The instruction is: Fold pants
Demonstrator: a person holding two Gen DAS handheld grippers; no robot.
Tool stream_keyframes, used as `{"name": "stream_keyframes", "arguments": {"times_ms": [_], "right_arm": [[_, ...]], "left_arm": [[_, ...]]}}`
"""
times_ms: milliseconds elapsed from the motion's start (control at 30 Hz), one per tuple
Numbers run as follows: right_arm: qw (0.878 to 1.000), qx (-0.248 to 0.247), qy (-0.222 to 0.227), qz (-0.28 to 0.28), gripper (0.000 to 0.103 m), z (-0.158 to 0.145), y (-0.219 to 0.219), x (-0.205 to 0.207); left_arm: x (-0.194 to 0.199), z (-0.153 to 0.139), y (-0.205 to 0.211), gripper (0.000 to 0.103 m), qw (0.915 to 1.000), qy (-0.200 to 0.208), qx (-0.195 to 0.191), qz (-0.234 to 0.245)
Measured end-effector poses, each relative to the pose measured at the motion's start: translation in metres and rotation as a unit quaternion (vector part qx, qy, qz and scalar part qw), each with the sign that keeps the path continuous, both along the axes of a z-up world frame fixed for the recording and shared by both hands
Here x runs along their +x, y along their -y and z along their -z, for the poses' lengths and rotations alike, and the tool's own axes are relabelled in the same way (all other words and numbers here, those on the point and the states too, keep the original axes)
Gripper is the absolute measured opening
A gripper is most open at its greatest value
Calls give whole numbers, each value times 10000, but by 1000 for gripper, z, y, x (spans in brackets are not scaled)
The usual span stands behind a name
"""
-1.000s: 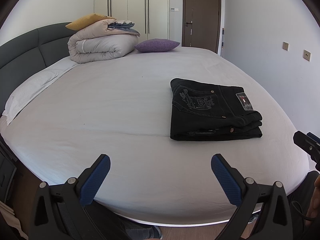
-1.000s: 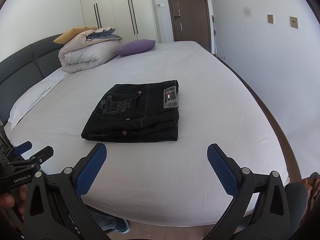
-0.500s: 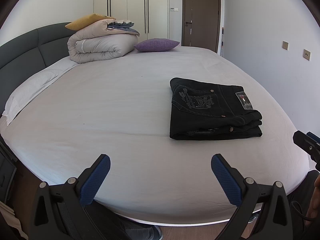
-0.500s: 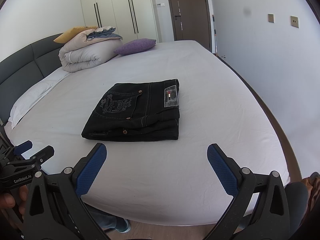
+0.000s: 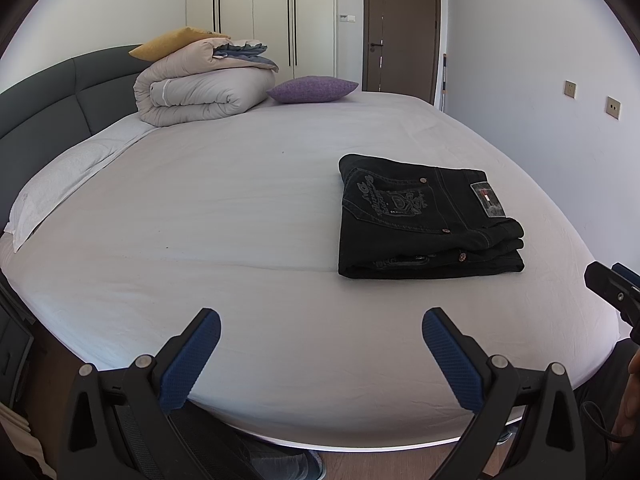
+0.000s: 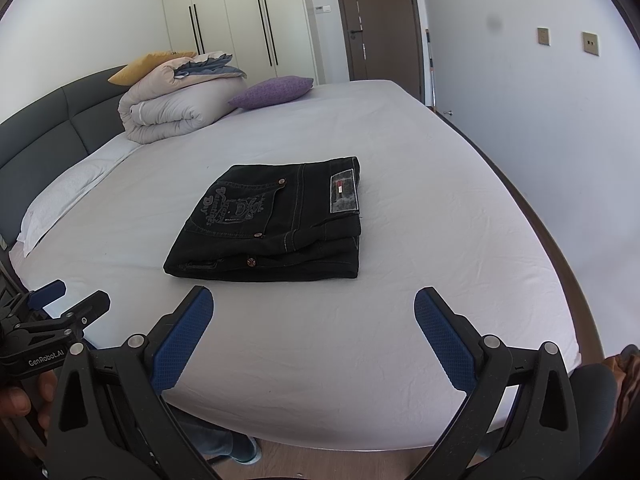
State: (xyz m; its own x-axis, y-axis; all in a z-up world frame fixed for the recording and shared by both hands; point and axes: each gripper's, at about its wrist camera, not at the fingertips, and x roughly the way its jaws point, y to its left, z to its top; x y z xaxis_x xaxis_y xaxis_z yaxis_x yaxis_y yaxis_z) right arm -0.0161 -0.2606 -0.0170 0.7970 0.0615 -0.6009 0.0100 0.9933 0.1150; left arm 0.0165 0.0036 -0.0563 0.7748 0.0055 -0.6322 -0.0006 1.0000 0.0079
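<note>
A pair of black pants (image 5: 424, 220) lies folded into a compact stack on the white bed sheet (image 5: 240, 208), with an embroidered back pocket and a label on top. It also shows in the right wrist view (image 6: 276, 224). My left gripper (image 5: 320, 344) is open and empty, held above the near edge of the bed, left of the pants. My right gripper (image 6: 314, 328) is open and empty, just in front of the pants. Neither gripper touches the pants.
A rolled duvet (image 5: 200, 88) with a yellow pillow and a purple cushion (image 5: 312, 89) lie at the far end by the dark headboard (image 5: 48, 100). A wall (image 6: 560, 140) runs along the bed's right side. Wardrobes and a brown door (image 5: 400, 28) stand behind.
Almost nothing. The right gripper's view has drifted slightly; the pants lie still and both grippers stay open.
</note>
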Motion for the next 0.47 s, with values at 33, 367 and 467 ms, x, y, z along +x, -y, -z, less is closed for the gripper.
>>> {"name": "stream_keyframes", "arguments": {"times_ms": [33, 367, 467], "right_arm": [[10000, 4, -5, -12, 103, 1, 0, 0], [10000, 18, -52, -68, 103, 4, 5, 4], [9999, 33, -75, -76, 103, 5, 8, 6]], "left_arm": [[0, -1, -1, 103, 10000, 3, -5, 1], [-2, 7, -1, 103, 10000, 2, 37, -58], [-2, 7, -4, 103, 9999, 7, 79, -72]]}}
